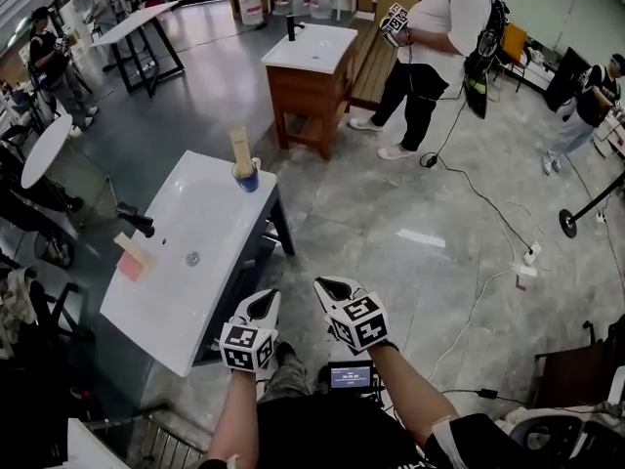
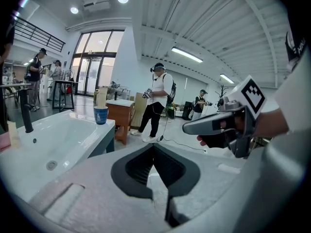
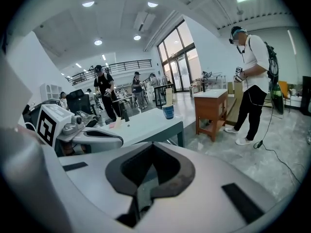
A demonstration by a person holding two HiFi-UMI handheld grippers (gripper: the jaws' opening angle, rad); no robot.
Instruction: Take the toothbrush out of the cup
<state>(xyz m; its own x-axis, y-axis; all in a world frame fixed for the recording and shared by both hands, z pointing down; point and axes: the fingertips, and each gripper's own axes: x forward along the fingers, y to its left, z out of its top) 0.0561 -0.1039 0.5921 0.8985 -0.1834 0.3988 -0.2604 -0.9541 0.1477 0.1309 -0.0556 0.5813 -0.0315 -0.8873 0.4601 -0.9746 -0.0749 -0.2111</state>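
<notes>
A blue cup (image 1: 249, 178) stands on the far right corner of a white sink basin (image 1: 220, 233). A pale, flat-handled toothbrush (image 1: 239, 150) sticks upright out of the cup. My left gripper (image 1: 266, 299) and right gripper (image 1: 327, 286) hover side by side over the floor, near the basin's front corner and well short of the cup. Both are shut with nothing between the jaws. In the left gripper view the cup (image 2: 101, 114) is far ahead on the left. The right gripper view shows the cup (image 3: 168, 111) and the toothbrush (image 3: 169, 96) straight ahead in the distance.
A black faucet (image 1: 138, 221) and a pink-and-beige block (image 1: 131, 259) sit on the basin's left side. A wooden vanity (image 1: 311, 66) stands beyond, with a person (image 1: 435, 37) beside it. Cables (image 1: 488, 213) trail over the grey floor to the right.
</notes>
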